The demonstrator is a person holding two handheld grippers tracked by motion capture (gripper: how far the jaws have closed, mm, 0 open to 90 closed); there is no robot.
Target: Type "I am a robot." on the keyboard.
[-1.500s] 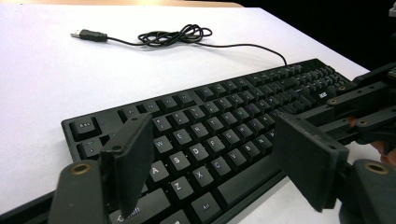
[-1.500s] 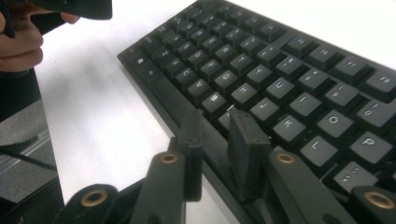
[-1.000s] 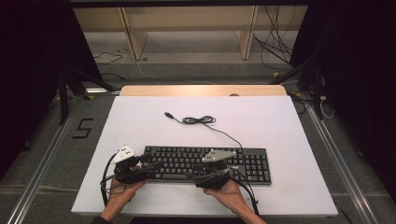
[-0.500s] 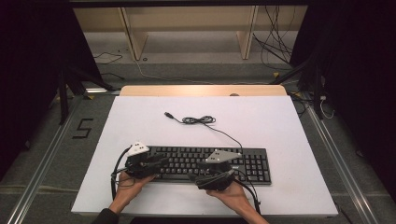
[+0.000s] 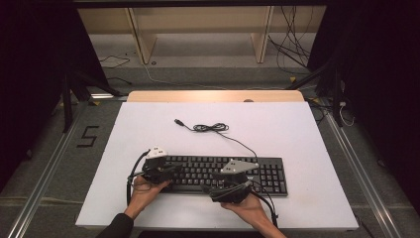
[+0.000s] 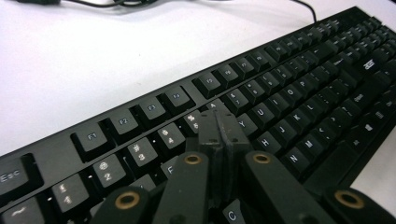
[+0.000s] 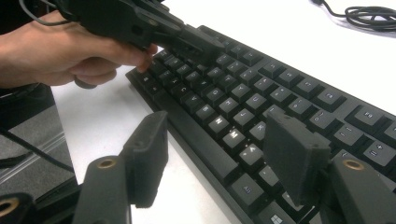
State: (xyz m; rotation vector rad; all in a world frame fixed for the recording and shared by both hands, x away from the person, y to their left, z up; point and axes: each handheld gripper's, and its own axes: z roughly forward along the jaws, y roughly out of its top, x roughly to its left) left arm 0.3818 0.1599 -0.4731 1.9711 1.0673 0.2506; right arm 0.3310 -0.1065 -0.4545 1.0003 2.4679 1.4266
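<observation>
Keyboard (image 5: 225,174) lengthwise across both tongs, directly beneath: left gripper (image 6: 219,128), nearer, jaws just pressed together on nothing over number row; right gripper (image 7: 219,158) spread wide, straddling front edge.

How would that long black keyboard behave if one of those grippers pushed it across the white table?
The long black plastic keyboard looks stiff and lies flat on the white table, so it would probably slide rather than tip. Pushed at one end, it might pivot. Its thin black cable looks floppy and would likely trail behind.
</observation>
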